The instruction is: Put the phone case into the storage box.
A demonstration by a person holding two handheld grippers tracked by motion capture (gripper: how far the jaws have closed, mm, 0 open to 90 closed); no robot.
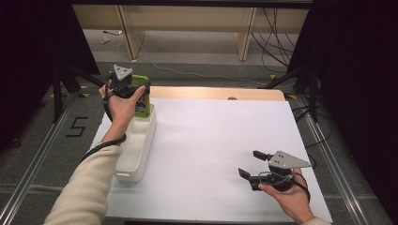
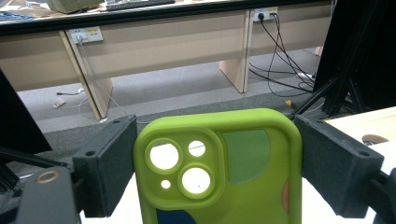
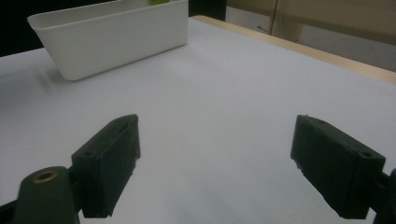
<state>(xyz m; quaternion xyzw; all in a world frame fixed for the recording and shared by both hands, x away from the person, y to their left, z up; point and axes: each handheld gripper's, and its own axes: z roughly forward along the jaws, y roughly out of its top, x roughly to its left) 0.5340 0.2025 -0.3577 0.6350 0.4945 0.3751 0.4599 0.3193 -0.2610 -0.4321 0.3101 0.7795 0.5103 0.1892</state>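
High view showed a white table [image 1: 211, 154] with a long white tub [image 1: 136, 150] near its left edge. The left gripper [image 1: 126, 83] was up over the far end of the tub, held by the person's left hand [image 1: 121, 105]. Its jaws were squeezed onto a green phone case [image 1: 141, 96], one on each side. The case stood upright, with its bottom end down at the tub.

Left gripper view showed the case [image 2: 233, 172] close up between the two black jaws, both touching its sides. It had round camera holes near the top, and some darker green, blue and orange patches on its back.

The right gripper [image 1: 256, 165] was far from the tub, near the front right part of the table, in the person's right hand [image 1: 291, 197]. Its jaws were wide apart and held nothing.

Right gripper view showed the bare white table between those open jaws, with the tub [image 3: 112, 37] farther off.
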